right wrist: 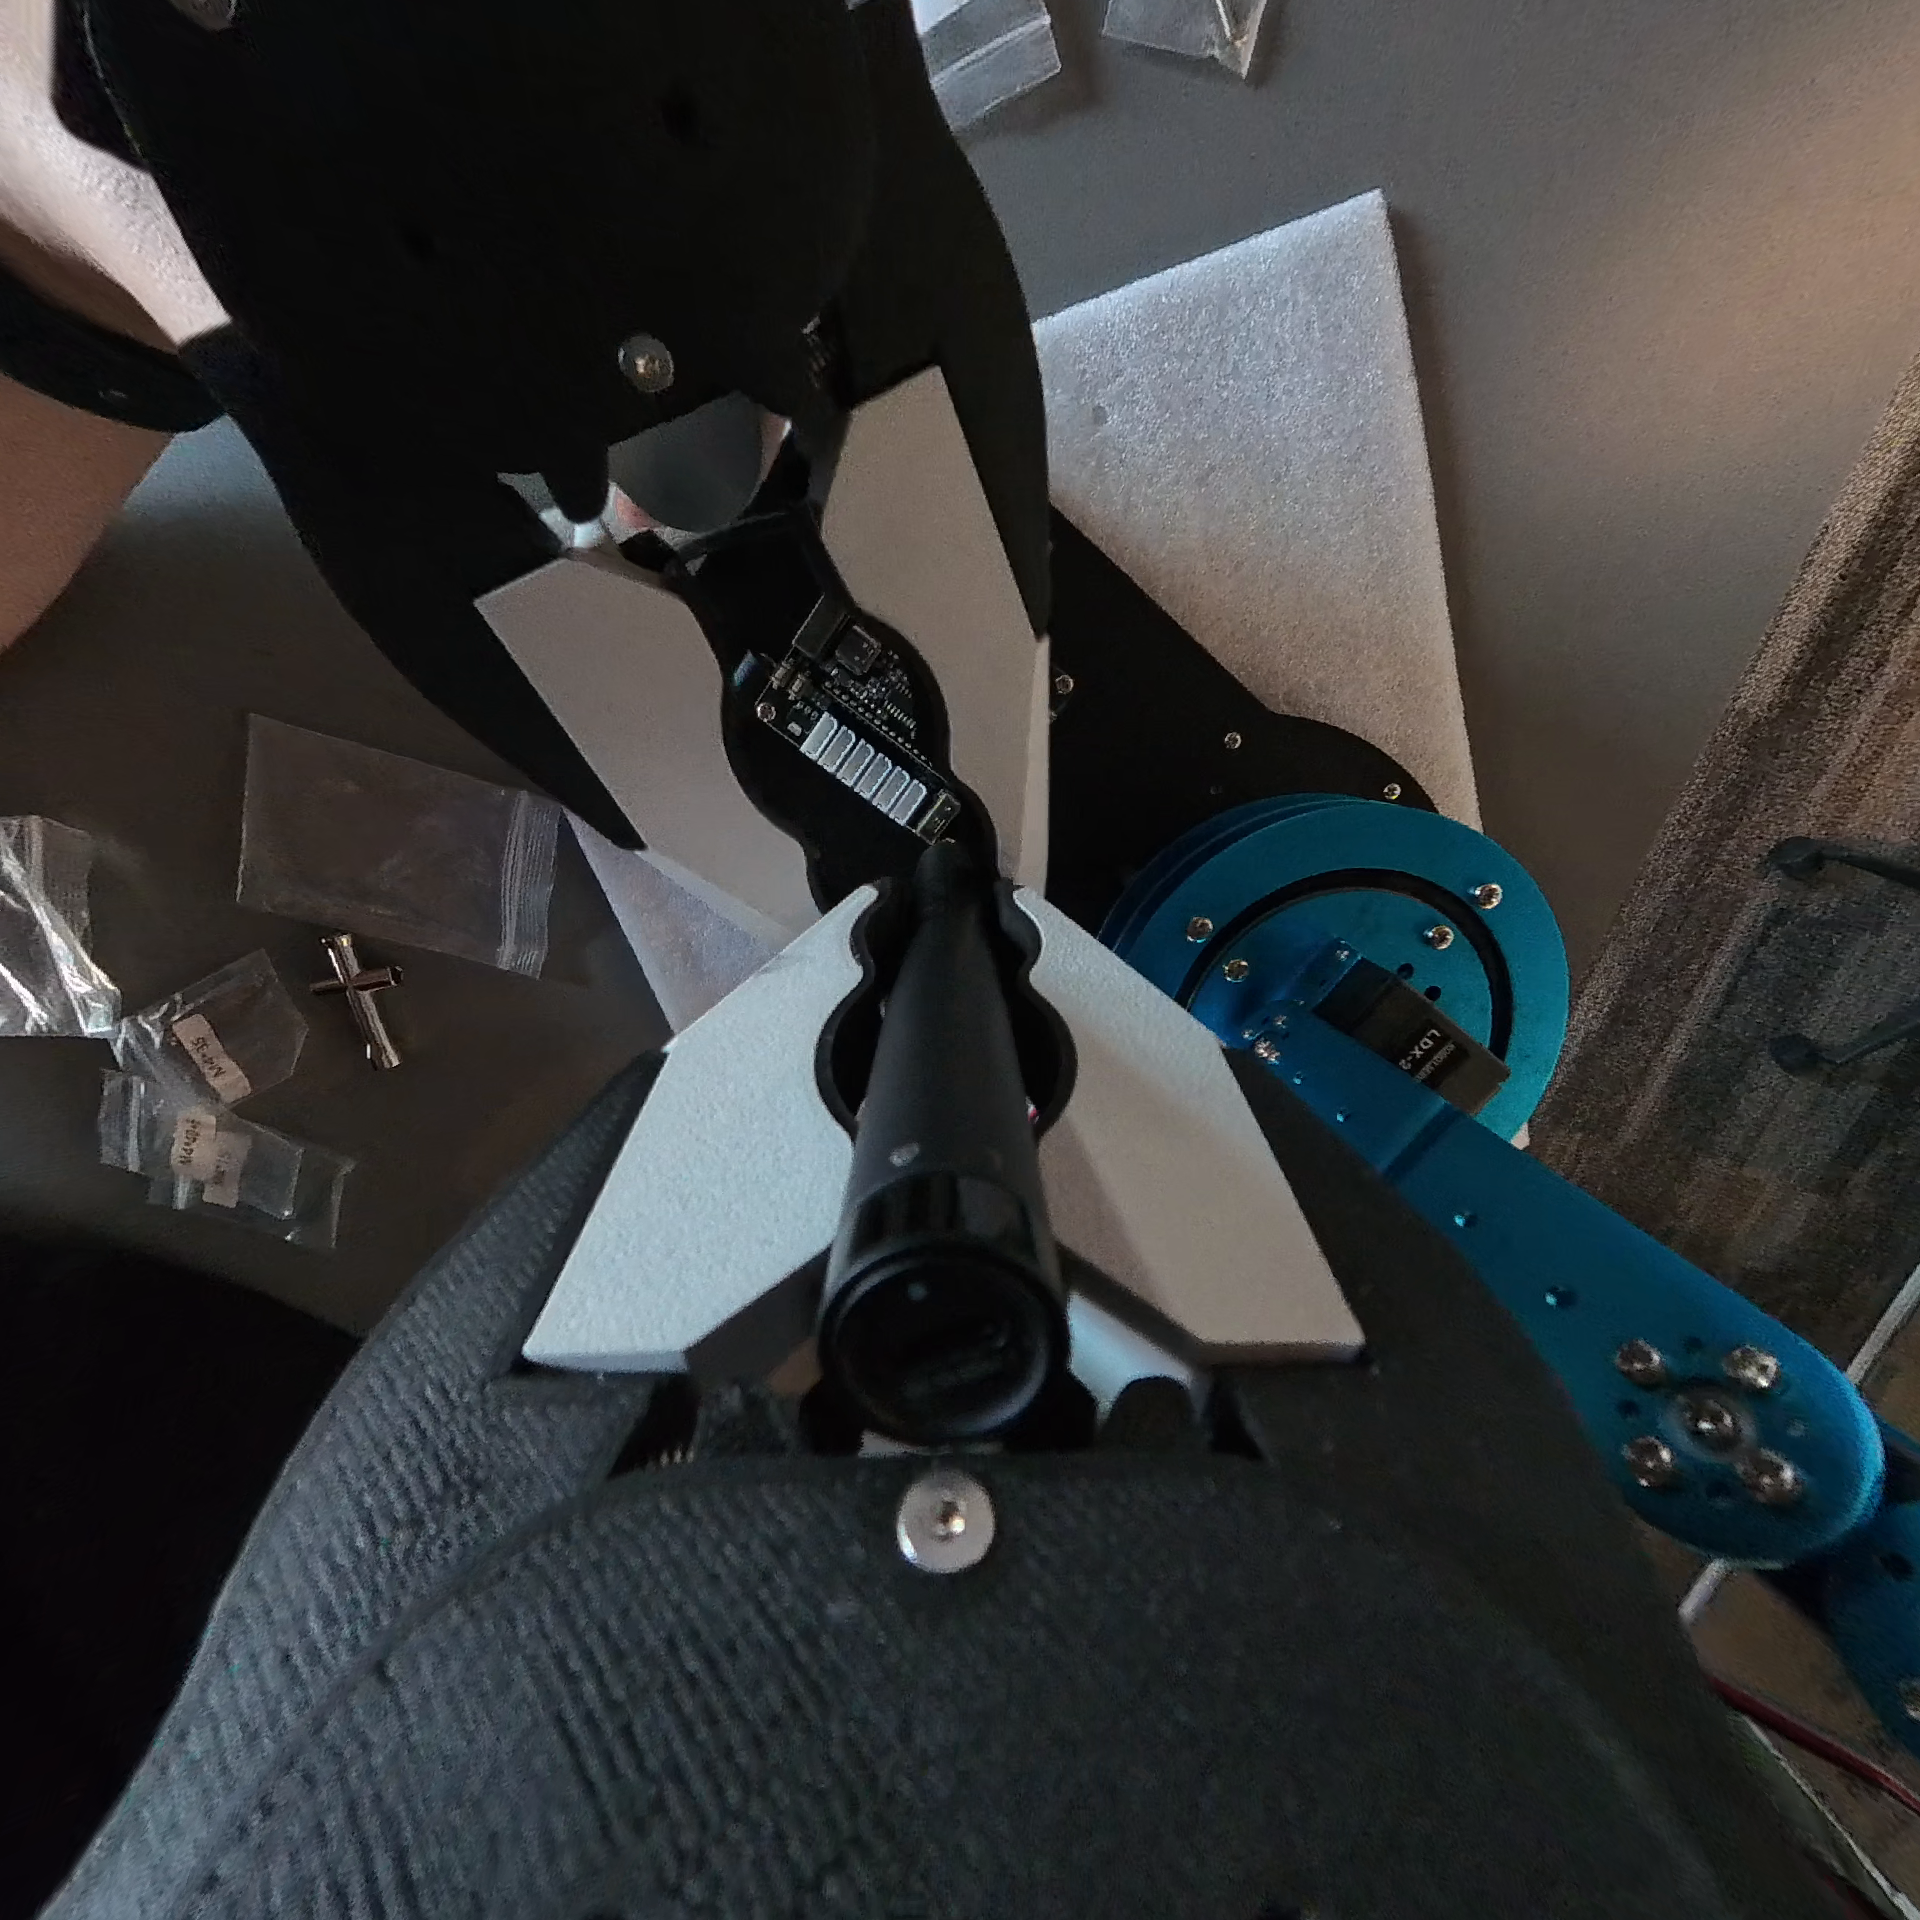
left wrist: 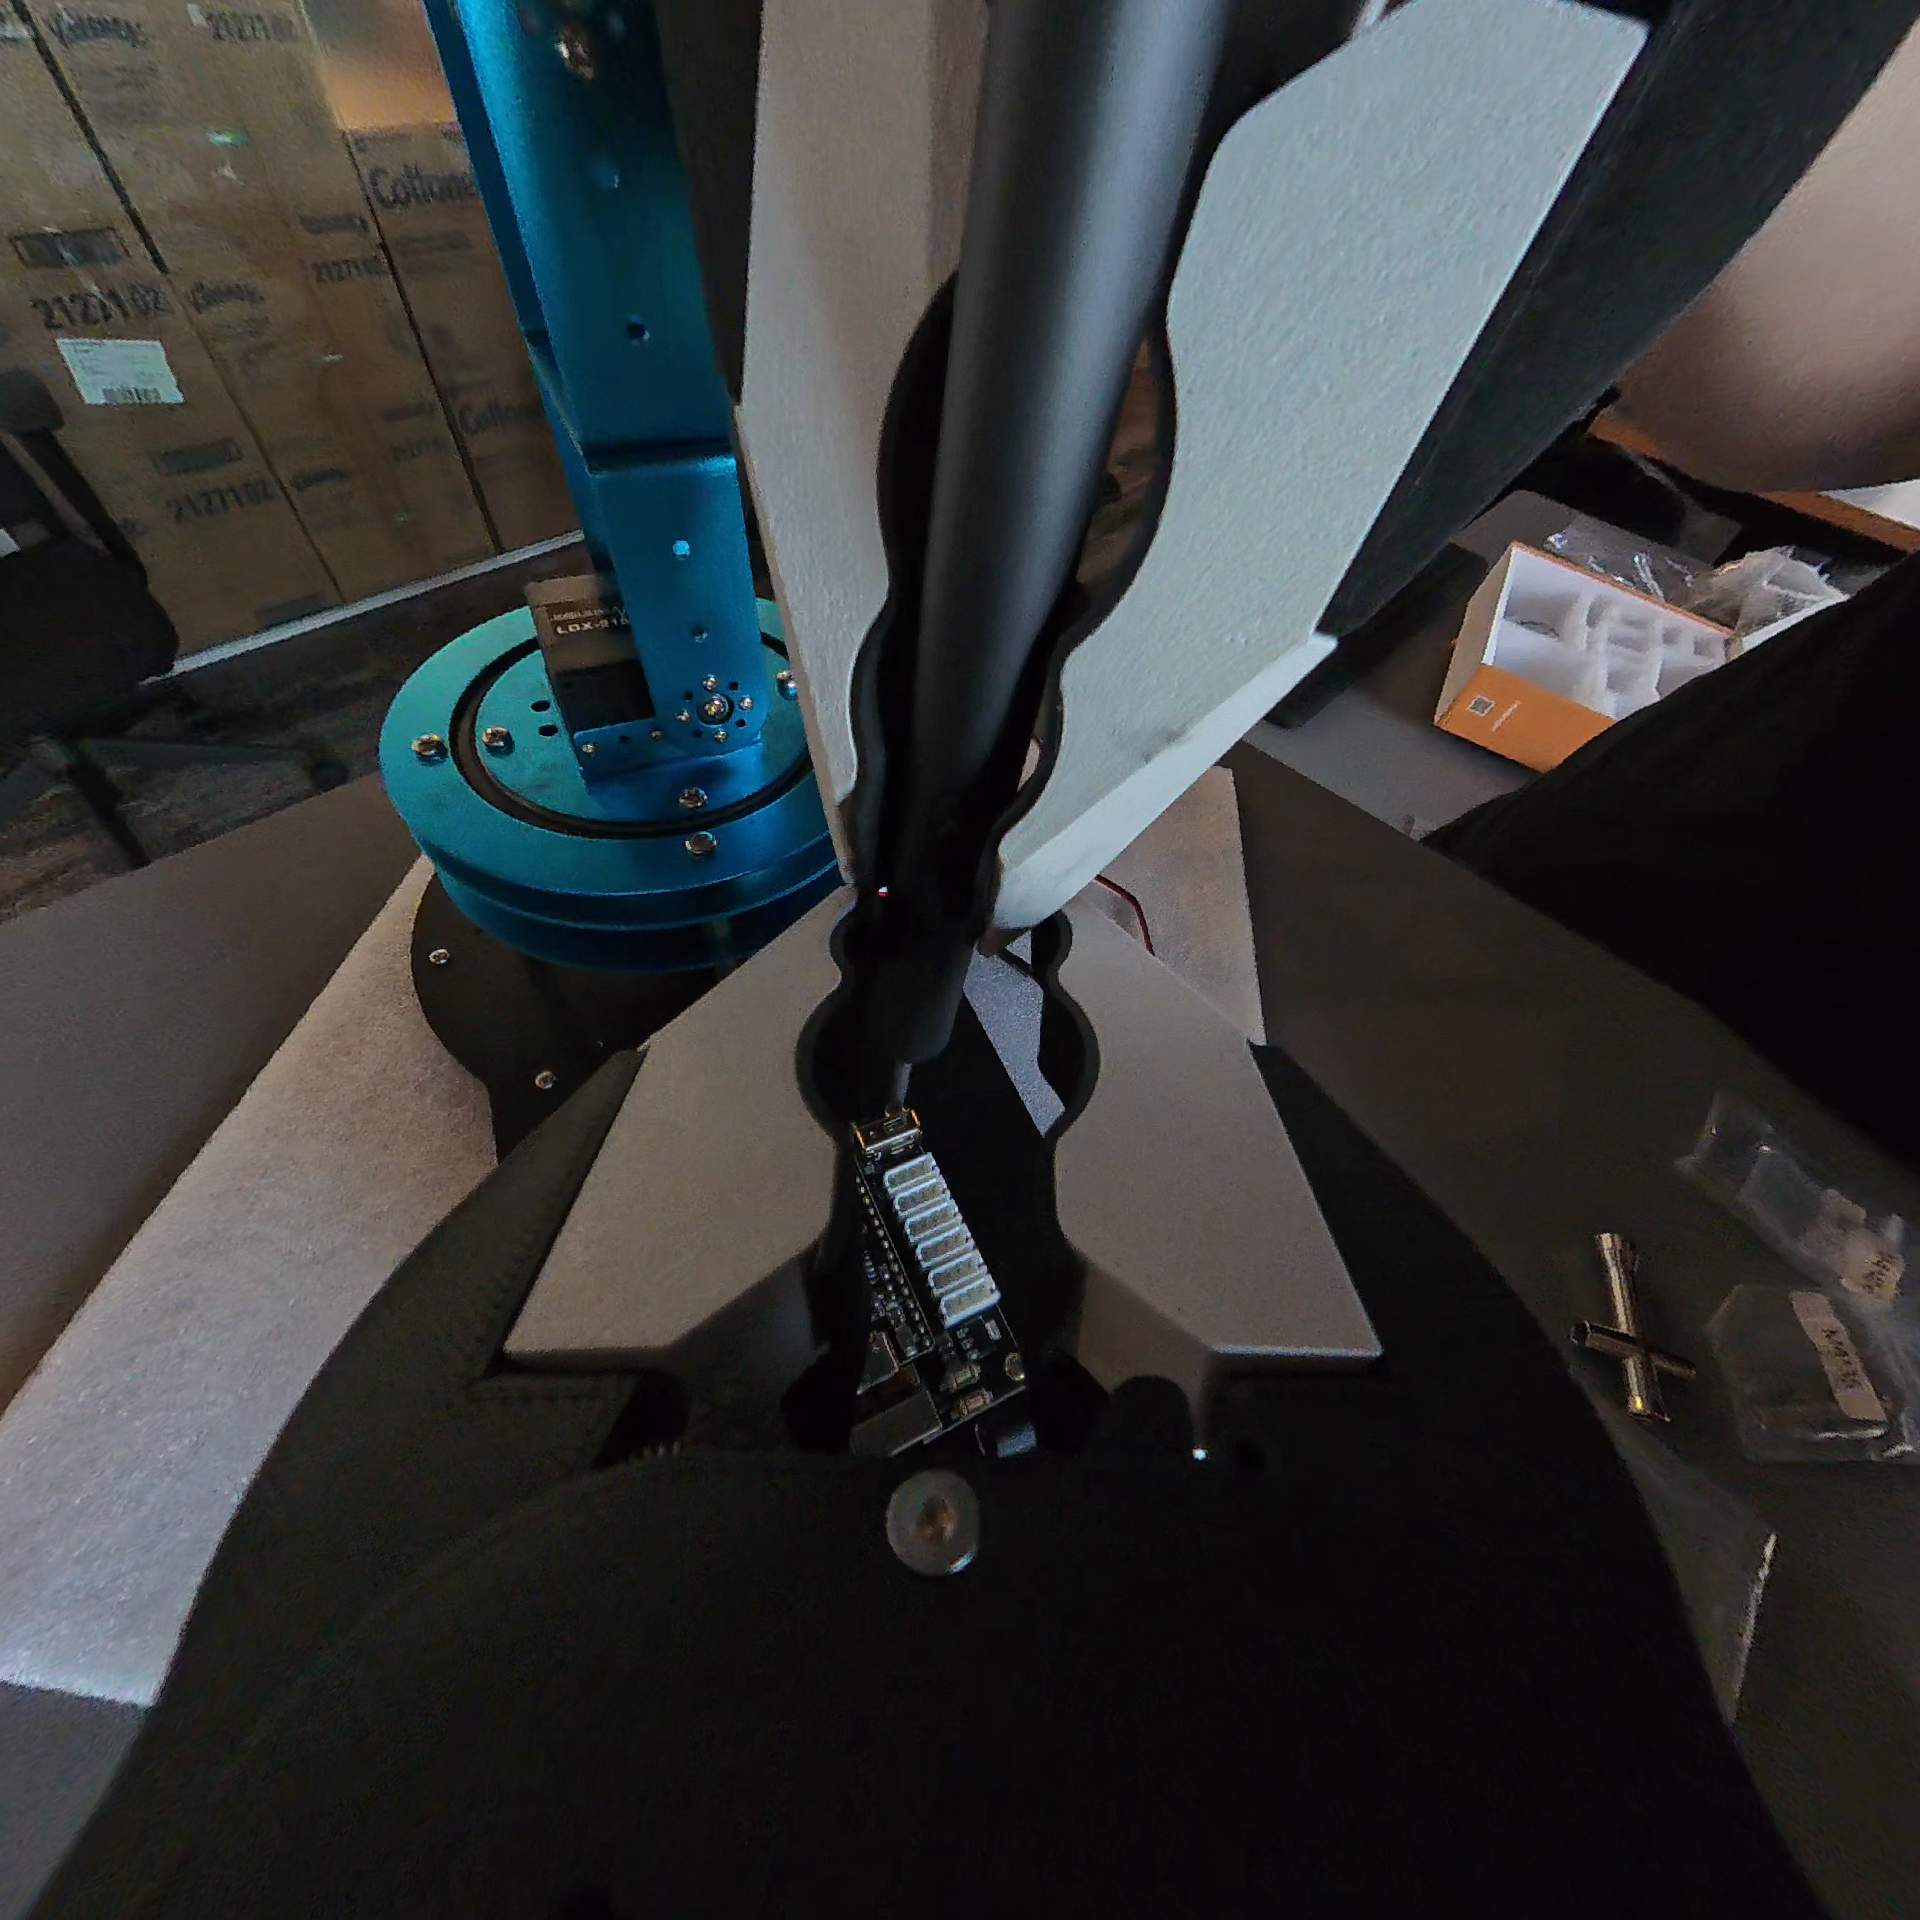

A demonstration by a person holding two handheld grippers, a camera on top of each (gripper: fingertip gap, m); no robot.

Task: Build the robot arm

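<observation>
My left gripper [left wrist: 940,997] is shut on a small black circuit board [left wrist: 930,1278] with a row of white connectors, held between its white pads. My right gripper [right wrist: 940,894] is shut on a black screwdriver [right wrist: 935,1143] that runs forward along its fingers. The screwdriver's tip [right wrist: 948,854] touches or nearly touches the end of the circuit board [right wrist: 852,727]. In the left wrist view the right gripper [left wrist: 930,894] comes down from the top with the screwdriver [left wrist: 1029,468]. In the right wrist view the left gripper [right wrist: 883,831] reaches in from the upper left.
A blue metal robot-arm base [left wrist: 613,831] stands just beyond the grippers on a black plate [right wrist: 1247,748] and white foam sheet [right wrist: 1247,416]. A metal cross wrench [right wrist: 358,987] and small plastic bags [right wrist: 395,842] lie on the grey table. An orange-and-white box [left wrist: 1558,665] sits at the right. The tips of both grippers are at nearly the same place.
</observation>
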